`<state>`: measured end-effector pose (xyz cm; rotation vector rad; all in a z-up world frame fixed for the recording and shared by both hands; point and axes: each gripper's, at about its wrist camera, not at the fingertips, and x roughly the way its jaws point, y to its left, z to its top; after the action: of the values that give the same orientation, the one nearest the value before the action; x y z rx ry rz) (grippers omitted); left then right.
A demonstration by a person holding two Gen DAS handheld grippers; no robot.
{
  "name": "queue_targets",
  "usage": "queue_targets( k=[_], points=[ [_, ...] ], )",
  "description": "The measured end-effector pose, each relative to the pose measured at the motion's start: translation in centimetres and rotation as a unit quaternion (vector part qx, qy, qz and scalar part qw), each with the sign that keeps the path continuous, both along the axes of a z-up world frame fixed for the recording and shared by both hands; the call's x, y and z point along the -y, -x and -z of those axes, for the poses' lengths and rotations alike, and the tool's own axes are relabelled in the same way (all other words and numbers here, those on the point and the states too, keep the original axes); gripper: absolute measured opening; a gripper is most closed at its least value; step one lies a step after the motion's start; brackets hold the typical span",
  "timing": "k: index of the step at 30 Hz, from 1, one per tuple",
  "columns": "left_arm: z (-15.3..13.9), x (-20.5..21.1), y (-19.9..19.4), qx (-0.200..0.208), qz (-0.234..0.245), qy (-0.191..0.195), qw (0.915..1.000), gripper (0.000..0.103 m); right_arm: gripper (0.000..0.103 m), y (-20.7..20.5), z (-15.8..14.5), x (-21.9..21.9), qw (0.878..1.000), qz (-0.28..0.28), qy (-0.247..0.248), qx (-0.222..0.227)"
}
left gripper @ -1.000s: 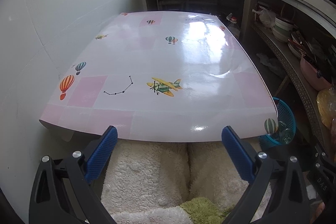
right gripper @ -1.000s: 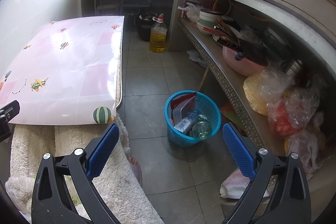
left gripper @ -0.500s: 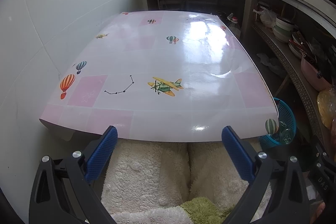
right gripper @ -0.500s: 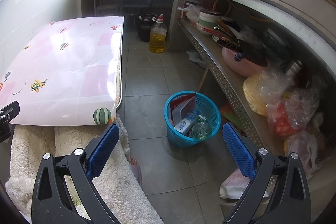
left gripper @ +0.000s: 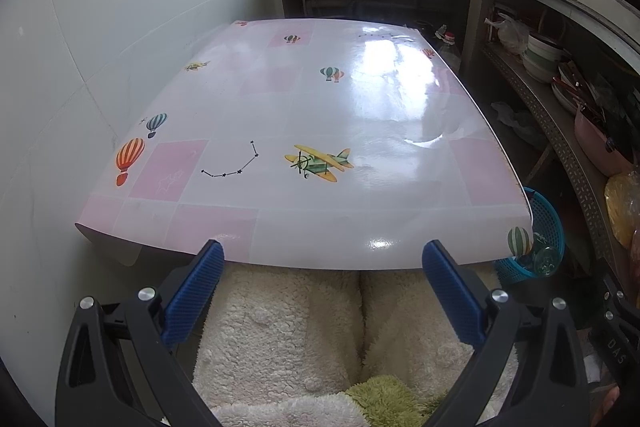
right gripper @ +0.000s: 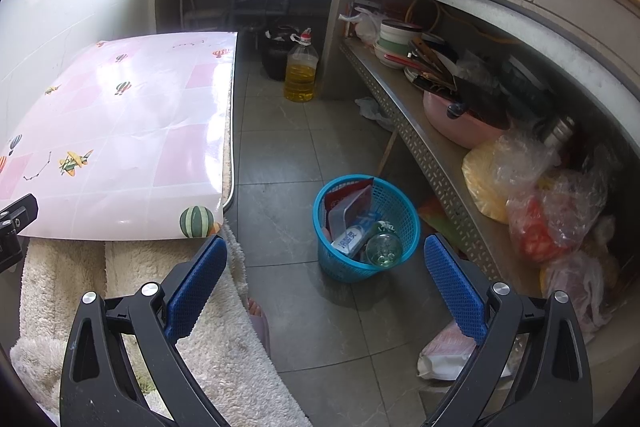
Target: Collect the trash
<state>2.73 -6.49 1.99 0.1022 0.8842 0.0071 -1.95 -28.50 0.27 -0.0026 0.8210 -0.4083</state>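
Both left gripper (left gripper: 322, 261) and right gripper (right gripper: 325, 257) gape wide, holding nothing. Only right wrist view shows inside the blue basket (right gripper: 396, 205) beside the table (right gripper: 120, 115): packets and a bottle (right gripper: 383, 249).

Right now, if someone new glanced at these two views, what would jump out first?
The glossy pink table, printed with balloons and a yellow plane, fills the left wrist view. In the right wrist view, a blue mesh trash basket stands on the grey tile floor, holding packaging and a clear bottle. Beside it runs a cluttered shelf.
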Motion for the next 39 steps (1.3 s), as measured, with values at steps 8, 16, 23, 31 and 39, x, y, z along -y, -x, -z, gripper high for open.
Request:
queue_targets(
  k=[8,16,23,31,39],
  points=[
    [0.02,-0.03,-0.05,-0.001,-0.001,0.000,1.0000,0.097,0.095,-0.07,-0.01,-0.12,1.000,0.001,0.000,0.000],
    [0.07,-0.16,-0.09,-0.002,-0.001,0.001,1.0000,0.097,0.095,-0.07,0.02,-0.09,1.000,0.000,0.000,0.000],
    [0.26,-0.13,0.01,-0.002,-0.003,0.000,1.0000,0.097,0.095,-0.08,0.01,-0.11,1.000,0.001,0.000,0.001],
    [0.30,-0.14,0.03,-0.002,-0.004,0.000,1.0000,0.097,0.095,-0.11,-0.01,-0.10,1.000,0.002,-0.001,0.002],
    [0.31,-0.14,0.06,-0.003,-0.004,0.000,1.0000,0.097,0.095,-0.07,0.04,-0.34,1.000,0.003,-0.003,0.001]
  ],
)
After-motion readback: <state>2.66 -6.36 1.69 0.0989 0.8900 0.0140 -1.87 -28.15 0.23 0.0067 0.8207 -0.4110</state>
